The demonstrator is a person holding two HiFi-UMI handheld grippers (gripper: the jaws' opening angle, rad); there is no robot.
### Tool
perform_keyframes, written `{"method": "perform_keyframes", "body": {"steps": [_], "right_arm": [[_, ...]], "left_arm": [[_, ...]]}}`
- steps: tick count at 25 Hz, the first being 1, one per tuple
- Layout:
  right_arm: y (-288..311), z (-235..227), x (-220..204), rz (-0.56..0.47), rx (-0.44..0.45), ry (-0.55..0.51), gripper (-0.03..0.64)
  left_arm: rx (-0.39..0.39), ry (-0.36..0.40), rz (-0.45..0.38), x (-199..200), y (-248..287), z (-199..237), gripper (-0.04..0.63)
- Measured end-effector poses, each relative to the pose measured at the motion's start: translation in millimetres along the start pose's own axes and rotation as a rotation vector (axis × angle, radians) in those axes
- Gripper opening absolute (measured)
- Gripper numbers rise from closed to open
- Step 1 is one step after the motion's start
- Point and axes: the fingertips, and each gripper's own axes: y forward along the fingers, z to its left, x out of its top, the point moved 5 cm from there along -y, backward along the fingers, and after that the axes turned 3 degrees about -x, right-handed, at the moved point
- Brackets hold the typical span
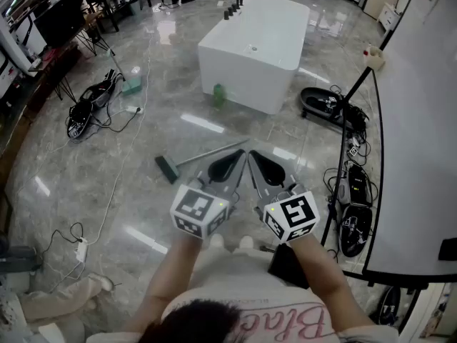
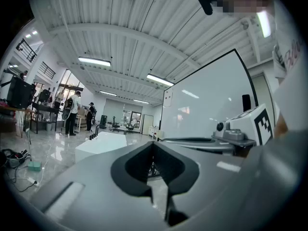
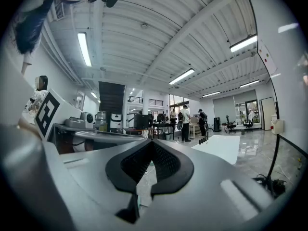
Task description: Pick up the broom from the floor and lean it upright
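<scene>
In the head view the broom (image 1: 202, 157) lies flat on the floor (image 1: 64, 163) just on the near side of the bathtub (image 1: 260, 38); the left gripper view shows the left hand-held gripper (image 2: 153, 146) closed and empty, and the right gripper view shows the right hand-held gripper (image 3: 153, 143) likewise.

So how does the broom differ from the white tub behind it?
The broom is thin, with a dark head and grey handle; the tub is bulky and all white. The broom lies flat in the foreground; the tub stands upright farther off. Both rest on the glossy grey floor, and nothing touches either.
</scene>
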Motion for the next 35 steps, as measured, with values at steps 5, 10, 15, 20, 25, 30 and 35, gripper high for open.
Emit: {"method": "perform_keyframes", "body": {"steps": [5, 10, 15, 20, 25, 30, 35], "right_arm": [[0.9, -9.4, -2.1, -0.01, -0.012, 0.023, 0.0], [0.5, -12.7, -1.9, -0.018, -0.025, 0.035, 0.0], [-1.1, -18.8, -7.3, -0.02, -0.016, 0.079, 0.002], [-9.3, -24.8, -11.9, -0.004, 0.003, 0.075, 0.002], [-20.2, -32.4, -14.0, 0.003, 0.032, 0.069, 0.002], [-30.7, -45.3, -19.6, 0.018, 0.048, 0.076, 0.002], [-35.9, -58.3, -23.7, 0.026, 0.053, 0.072, 0.001]], "left_arm": [[0.011, 0.005, -0.001, -4.2, 3.5, 1.1, 0.0], [0.018, -0.008, -0.001, -4.1, 4.1, 5.6, 0.0], [0.023, -0.017, 0.001, -5.1, 6.3, 6.7, 0.0], [0.04, -0.021, 0.006, -7.8, 11.7, 1.0, 0.0], [0.053, -0.019, -0.002, -10.2, 20.0, -11.1, 0.0], [0.081, -0.023, -0.008, -14.5, 26.4, -19.7, 0.0], [0.11, -0.035, -0.004, -21.9, 28.4, -20.7, 0.0]]}}
